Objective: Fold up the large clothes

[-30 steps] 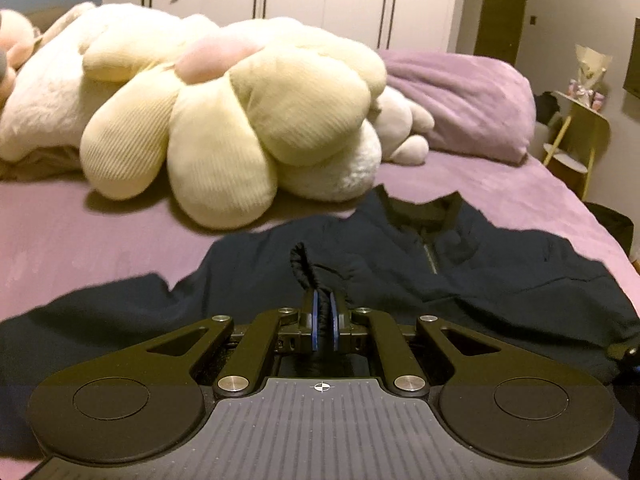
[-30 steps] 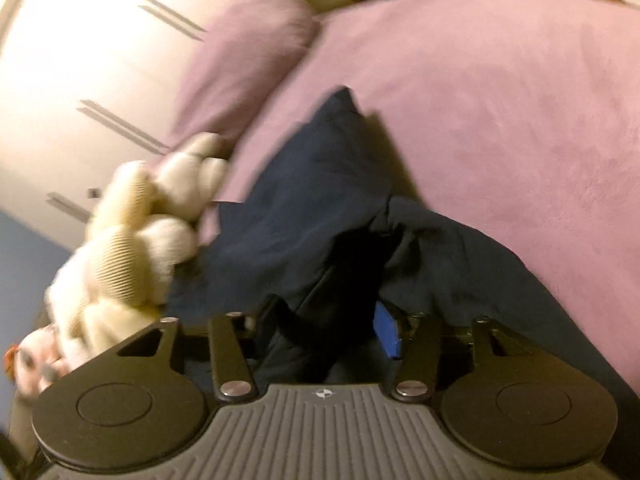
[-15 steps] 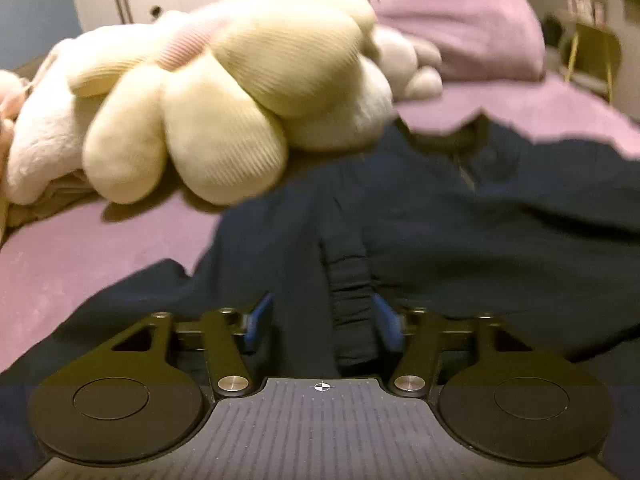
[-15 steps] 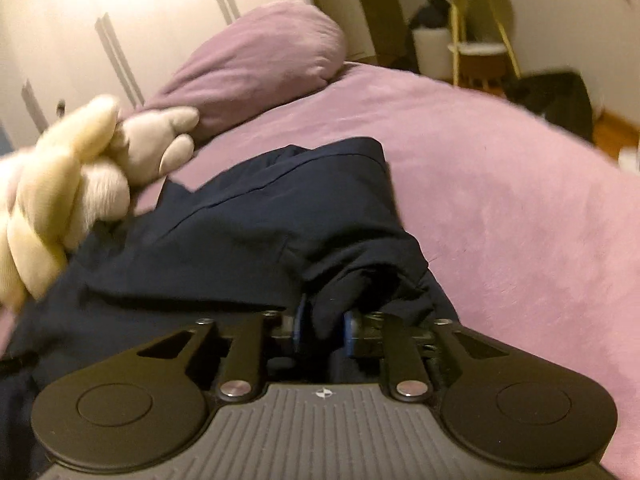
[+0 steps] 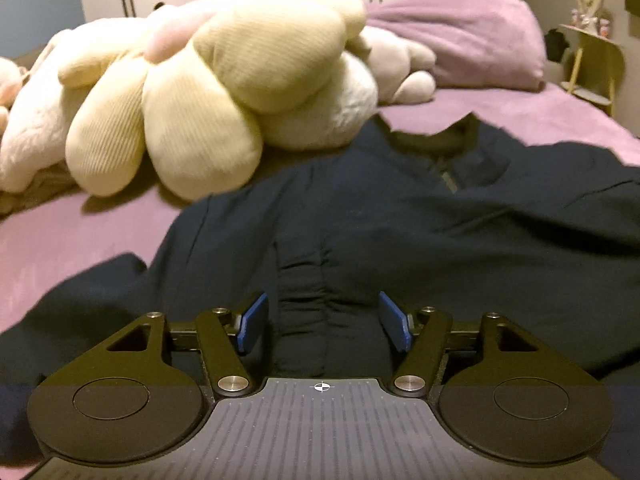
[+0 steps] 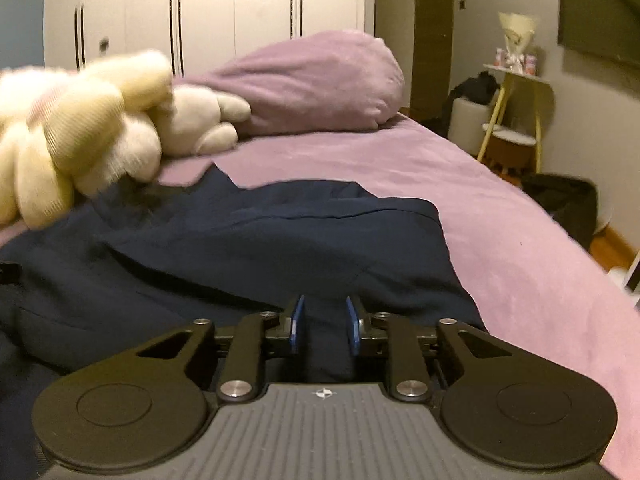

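A dark navy jacket [image 5: 400, 220] lies spread on the purple bed [image 5: 60, 240], collar and zip [image 5: 448, 176] toward the pillows. Its gathered sleeve cuff [image 5: 304, 300] rests on the jacket body between the blue pads of my left gripper [image 5: 324, 320]. The left jaws are opening, and both pads stand clear of the cuff. In the right wrist view the jacket [image 6: 280, 240] has a flap folded over. My right gripper [image 6: 324, 320] sits low over it with its jaws closing. A ridge of navy fabric fills the gap from pad to pad.
A big cream flower plush [image 5: 224, 100] and other soft toys crowd the bed's far left, touching the jacket's shoulder. A purple pillow [image 6: 320, 80] lies behind. Bare bedspread [image 6: 500, 240] runs along the right. A yellow side table [image 6: 516, 92] and a dark bag [image 6: 564, 204] stand off the bed's right edge.
The left gripper was shut on the cuff; it has opened wide, sunk lower, and the cuff now lies flat. The right gripper rolled level, staying on the navy fabric.
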The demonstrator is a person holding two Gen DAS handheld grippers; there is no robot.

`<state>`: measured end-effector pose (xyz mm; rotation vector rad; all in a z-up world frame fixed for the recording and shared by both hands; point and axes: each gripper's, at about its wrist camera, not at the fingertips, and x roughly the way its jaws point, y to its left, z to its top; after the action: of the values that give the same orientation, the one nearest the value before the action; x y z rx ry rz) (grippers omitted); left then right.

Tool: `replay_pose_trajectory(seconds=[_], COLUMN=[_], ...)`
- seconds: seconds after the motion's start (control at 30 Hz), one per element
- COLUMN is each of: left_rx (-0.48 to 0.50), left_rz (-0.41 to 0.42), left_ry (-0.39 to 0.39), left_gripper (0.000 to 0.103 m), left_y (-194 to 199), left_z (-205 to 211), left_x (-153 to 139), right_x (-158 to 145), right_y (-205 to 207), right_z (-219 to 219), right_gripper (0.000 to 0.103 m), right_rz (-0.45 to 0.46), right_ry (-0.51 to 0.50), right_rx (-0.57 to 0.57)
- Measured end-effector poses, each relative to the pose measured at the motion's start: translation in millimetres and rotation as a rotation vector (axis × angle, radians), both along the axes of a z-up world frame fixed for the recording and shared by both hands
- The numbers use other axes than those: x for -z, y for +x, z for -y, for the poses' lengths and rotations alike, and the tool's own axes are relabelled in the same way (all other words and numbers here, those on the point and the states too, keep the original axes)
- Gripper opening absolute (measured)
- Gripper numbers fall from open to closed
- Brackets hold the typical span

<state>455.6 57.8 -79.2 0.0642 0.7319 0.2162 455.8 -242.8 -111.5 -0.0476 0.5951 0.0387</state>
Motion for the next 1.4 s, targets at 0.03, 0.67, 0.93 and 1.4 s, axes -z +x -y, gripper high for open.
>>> replay_pose_trajectory(seconds=[0.03, 0.67, 0.93, 1.4], left_rx=[-0.001, 0.029, -0.014, -0.037], left_rz=[0.007, 0.075, 0.05, 0.011], left_ry=[-0.005, -0.009, -0.073, -0.079], left_gripper=[0.076, 0.102, 0.102, 0.103], left_y=[-1, -14, -29, -22], left_z=[-2, -24, -32, -33], left_x=[4, 19, 9, 15], right_x=[6, 26, 26, 33], right_y=[3, 9, 13, -9], right_z=[-1, 33, 32, 33], right_gripper=[0.017, 0.014, 0.014, 0.016], right_rz=[0.0, 0.053, 0.035, 0.028], right_ry=[-0.026, -0.09, -0.132, -0.197], right_rx=[0.0, -0.042, -0.027, -0.016])
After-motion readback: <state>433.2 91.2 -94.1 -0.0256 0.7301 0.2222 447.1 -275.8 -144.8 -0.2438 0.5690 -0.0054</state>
